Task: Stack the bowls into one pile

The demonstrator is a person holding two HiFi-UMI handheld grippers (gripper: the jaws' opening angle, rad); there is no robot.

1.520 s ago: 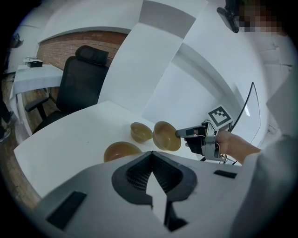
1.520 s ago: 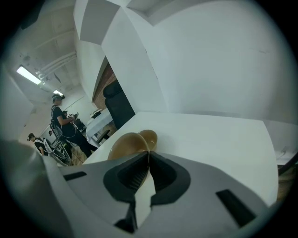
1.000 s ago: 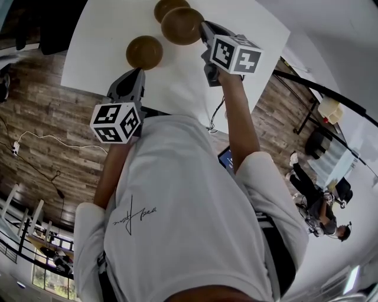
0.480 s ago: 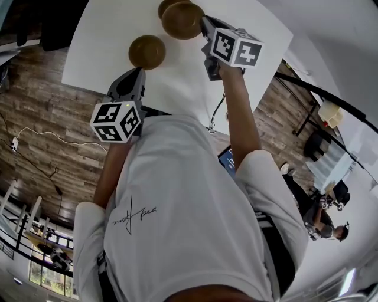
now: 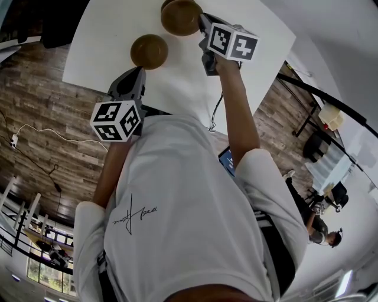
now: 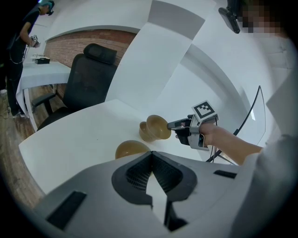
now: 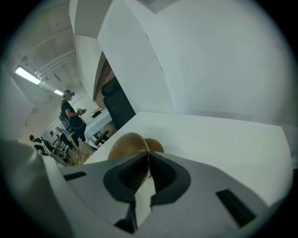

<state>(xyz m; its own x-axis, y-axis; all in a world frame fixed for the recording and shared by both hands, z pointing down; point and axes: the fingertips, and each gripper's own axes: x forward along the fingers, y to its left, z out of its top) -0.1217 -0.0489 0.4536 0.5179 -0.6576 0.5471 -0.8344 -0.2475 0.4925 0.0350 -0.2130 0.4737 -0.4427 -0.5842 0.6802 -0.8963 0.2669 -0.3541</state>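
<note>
Three brown bowls are on or over the white table (image 5: 100,35). One bowl (image 5: 149,51) rests alone on the table, just beyond my left gripper (image 5: 137,74), whose jaws are shut and empty. That bowl (image 6: 132,148) shows right past the left gripper (image 6: 151,158) in the left gripper view. My right gripper (image 5: 202,23) is shut on the rim of a second bowl (image 5: 180,16), held tilted above the third bowl (image 5: 167,5), which is mostly hidden. In the right gripper view the held bowl (image 7: 126,145) sits in the right gripper (image 7: 148,158), with the third bowl (image 7: 156,145) behind it.
A black office chair (image 6: 88,74) stands at the table's far side. A cable (image 5: 215,115) hangs off the near table edge. People stand by other tables in the background (image 7: 70,114). Wooden floor (image 5: 35,106) lies to the left.
My right gripper has carried its bowl farther across the table, over the far bowl, which it now covers more. The left gripper and the lone bowl have stayed put.
</note>
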